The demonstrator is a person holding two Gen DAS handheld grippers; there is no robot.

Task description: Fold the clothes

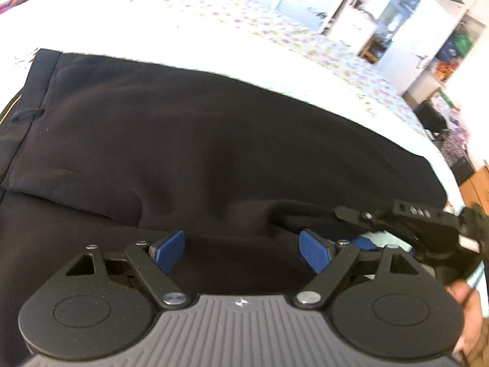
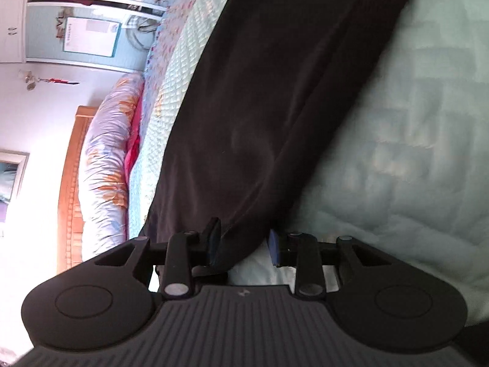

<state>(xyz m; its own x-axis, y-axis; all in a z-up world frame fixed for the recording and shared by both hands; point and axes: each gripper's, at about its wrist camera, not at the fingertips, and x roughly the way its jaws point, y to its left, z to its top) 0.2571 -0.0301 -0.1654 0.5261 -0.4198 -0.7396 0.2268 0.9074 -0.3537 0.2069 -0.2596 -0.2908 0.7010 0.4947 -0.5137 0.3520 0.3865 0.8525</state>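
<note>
A black garment (image 1: 214, 140) lies spread flat on the bed, its waistband and a pocket toward the left in the left wrist view. My left gripper (image 1: 241, 250) hovers over its near part, open wide, nothing between the blue pads (image 1: 169, 250). My right gripper (image 1: 357, 229) comes in from the right at the garment's edge. In the right wrist view, the right gripper (image 2: 244, 241) is rolled on its side with its jaws partly apart. A fold of the black garment (image 2: 275, 91) hangs between them, against the left pad, with a gap to the right pad (image 2: 274, 247).
The bed has a pale quilted cover (image 2: 397, 153) with a floral sheet (image 1: 305, 39) beyond it. A rolled duvet (image 2: 107, 159) lies against the wooden headboard (image 2: 73, 183). White shelves (image 1: 428, 30) stand past the bed. A person's hand (image 1: 470, 315) holds the right gripper.
</note>
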